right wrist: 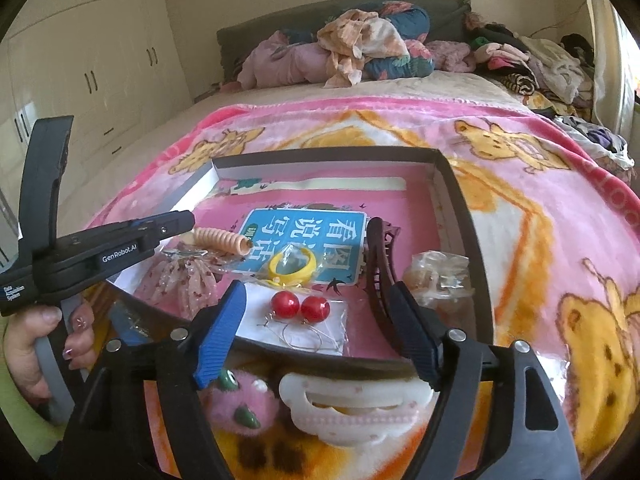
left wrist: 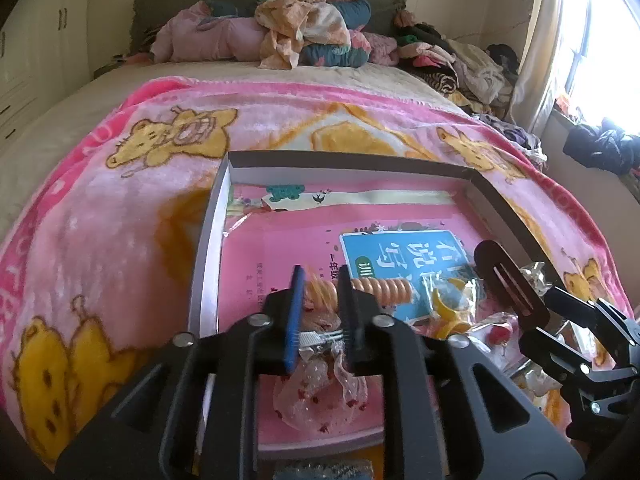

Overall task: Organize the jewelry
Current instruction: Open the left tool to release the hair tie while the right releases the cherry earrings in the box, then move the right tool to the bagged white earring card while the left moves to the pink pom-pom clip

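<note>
A shallow box lid (left wrist: 208,240) (right wrist: 464,216) lies on the pink bear blanket and holds jewelry. In it lie an orange spiral hair tie (left wrist: 394,291) (right wrist: 222,240), a sheer pink bow clip (left wrist: 320,392) (right wrist: 188,284), a yellow ring in plastic (right wrist: 291,267), red ball earrings (right wrist: 300,306) and a brown claw clip (right wrist: 380,264). My left gripper (left wrist: 322,308) has its jaws narrowly apart around the spiral tie's left end, above the bow clip. My right gripper (right wrist: 316,332) is open over the box's near edge. A white claw clip (right wrist: 352,408) and a pink fuzzy clip (right wrist: 240,404) lie on the blanket beneath it.
A pink booklet with a blue label (right wrist: 304,240) lines the box. A small clear bag (right wrist: 440,280) sits at its right side. Piled clothes (right wrist: 368,48) lie at the bed's head, wardrobes (right wrist: 92,72) stand left, a window (left wrist: 600,60) is right.
</note>
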`<state>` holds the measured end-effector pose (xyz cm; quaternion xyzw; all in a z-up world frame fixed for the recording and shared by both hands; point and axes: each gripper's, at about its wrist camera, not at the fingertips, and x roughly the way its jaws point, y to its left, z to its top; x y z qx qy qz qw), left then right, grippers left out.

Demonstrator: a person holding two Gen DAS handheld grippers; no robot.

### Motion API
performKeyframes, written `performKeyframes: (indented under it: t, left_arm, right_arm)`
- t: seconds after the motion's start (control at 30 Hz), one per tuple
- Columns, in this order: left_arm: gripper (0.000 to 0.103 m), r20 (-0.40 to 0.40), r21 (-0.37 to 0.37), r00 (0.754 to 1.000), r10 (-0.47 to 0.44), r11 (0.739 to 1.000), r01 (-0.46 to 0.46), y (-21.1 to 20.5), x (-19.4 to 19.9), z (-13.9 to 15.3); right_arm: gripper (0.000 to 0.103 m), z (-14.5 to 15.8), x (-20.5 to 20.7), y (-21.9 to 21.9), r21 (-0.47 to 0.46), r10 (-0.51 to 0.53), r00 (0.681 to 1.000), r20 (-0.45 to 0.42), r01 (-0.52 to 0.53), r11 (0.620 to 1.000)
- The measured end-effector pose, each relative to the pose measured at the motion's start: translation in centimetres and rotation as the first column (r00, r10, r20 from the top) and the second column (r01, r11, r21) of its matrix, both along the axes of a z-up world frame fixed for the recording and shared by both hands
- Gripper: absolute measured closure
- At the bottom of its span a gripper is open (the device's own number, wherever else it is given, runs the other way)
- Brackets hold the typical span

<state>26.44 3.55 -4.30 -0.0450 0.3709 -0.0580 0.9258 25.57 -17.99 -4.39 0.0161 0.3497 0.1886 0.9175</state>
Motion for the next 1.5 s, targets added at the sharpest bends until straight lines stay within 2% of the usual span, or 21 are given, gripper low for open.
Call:
performKeyframes:
  t: [0.13, 0.2, 0.43, 0.97, 1.1, 1.5]
  left_arm:
    - [0.082, 0.014, 0.004, 1.000, 0.001, 1.000, -0.001, -0.2, -0.7, 0.6]
    - [0.073, 0.022, 0.003, 1.000, 0.003, 1.000, -0.003, -0.3, -1.1, 1.0]
    - [0.055, 0.058, 0.002, 0.998, 0.005, 1.000, -0.006, -0.5, -2.5, 2.4]
    - [0.015, 0.125, -0.033, 0.992, 0.020, 0.999, -0.016, -0.2, -7.1, 5.3]
    - [0.012, 0.141, -0.039, 0.990, 0.006, 0.999, 0.000, -0.6, -8.4, 5.6]
    - [0.012, 0.162, -0.048, 0.987, -0.015, 0.999, 0.023, -1.2, -11.3, 5.7]
  right_arm:
    - [0.023, 0.5, -0.8, -0.5, 0.006, -0.014, 1.000, 0.022, 0.013, 1.000]
    - [0.020, 0.8, -1.1, -0.7, 0.005, -0.021, 0.999, 0.033, 0.020, 1.000]
    - [0.013, 2.0, -2.6, -1.9, 0.010, -0.047, 0.996, 0.074, 0.047, 0.999]
    - [0.008, 4.1, -5.9, -3.8, 0.015, -0.080, 0.988, 0.131, 0.078, 0.997]
    - [0.008, 4.5, -6.9, -4.6, 0.014, -0.090, 0.986, 0.141, 0.089, 0.996]
    - [0.008, 4.7, -9.2, -6.2, 0.007, -0.106, 0.982, 0.153, 0.107, 0.994]
